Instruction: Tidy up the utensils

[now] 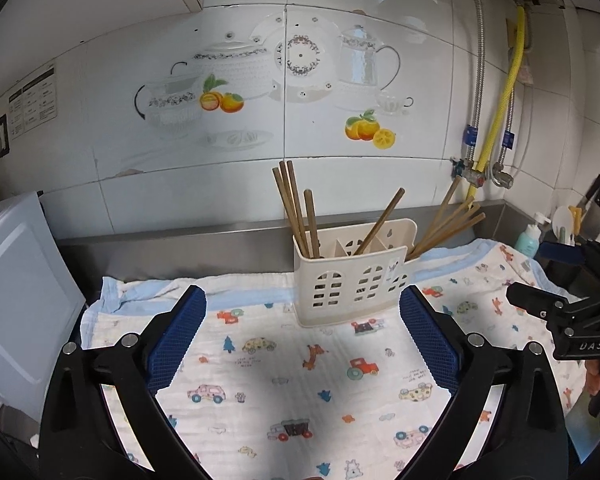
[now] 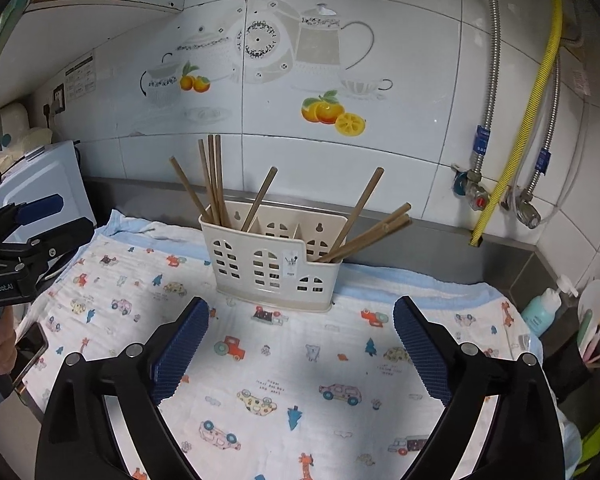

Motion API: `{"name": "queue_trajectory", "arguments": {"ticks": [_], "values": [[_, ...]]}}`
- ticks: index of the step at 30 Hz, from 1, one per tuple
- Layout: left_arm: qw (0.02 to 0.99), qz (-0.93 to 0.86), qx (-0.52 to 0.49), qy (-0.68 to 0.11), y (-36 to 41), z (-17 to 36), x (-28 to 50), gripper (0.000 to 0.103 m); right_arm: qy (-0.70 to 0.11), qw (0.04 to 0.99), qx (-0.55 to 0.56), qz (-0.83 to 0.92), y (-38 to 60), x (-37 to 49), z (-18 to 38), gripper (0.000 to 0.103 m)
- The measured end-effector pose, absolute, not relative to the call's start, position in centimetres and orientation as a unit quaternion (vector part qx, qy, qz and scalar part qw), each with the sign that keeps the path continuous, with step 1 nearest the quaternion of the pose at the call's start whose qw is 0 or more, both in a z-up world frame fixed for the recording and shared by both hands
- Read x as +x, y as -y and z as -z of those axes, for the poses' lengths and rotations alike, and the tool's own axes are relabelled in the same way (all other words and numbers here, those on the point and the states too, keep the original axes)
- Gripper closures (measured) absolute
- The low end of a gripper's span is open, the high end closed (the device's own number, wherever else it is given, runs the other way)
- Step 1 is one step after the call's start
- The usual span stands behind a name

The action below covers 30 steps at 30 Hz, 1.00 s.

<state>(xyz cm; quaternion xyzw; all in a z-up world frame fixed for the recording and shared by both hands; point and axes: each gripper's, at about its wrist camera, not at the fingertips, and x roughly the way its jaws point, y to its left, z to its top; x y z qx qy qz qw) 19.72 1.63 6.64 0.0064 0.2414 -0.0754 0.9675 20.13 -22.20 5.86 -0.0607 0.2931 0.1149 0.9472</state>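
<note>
our left hand-held gripper (image 1: pixel 302 340) hangs over the patterned cloth (image 1: pixel 300 392) with its blue pads (image 1: pixel 178 338) spread wide apart and nothing between them. our right hand-held gripper (image 2: pixel 300 346) is the same: pads (image 2: pixel 420 350) far apart, holding nothing, hovering above the cloth. each one shows at the edge of the other's view, the right one on the right side of the left wrist view and the left one on the left side of the right wrist view.

ahead of both, near the back edge of the cloth, a cream plastic holder (image 1: pixel 352 280) with window-shaped cutouts stands upright. brown chopsticks (image 1: pixel 296 208) sit in it: a bunch standing nearly straight in the left compartment, one (image 2: pixel 260 200) leaning in the middle, and several (image 2: pixel 364 236) tilted far out to the right from the right compartment.

the cloth covers a steel desk (image 2: pixel 420 240) against a white tiled wall (image 1: pixel 340 20) with teapot and orange pictures. a yellow hose (image 2: pixel 524 120) and metal hoses run down the wall on the right. a teal pump bottle (image 2: pixel 544 308) stands at the cloth's right end, and a white appliance (image 1: pixel 16 280) sits to the left.
</note>
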Motion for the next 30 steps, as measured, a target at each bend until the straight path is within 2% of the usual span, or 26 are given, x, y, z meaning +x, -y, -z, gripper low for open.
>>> {"name": "queue_trajectory", "arguments": {"ticks": [30], "values": [[0.963,0.070,-0.007,-0.261,-3.3,-2.6,13.0,0.006,-0.272,0.958,-0.025,-0.093,21.9,12.0,-3.2,0.010]]}}
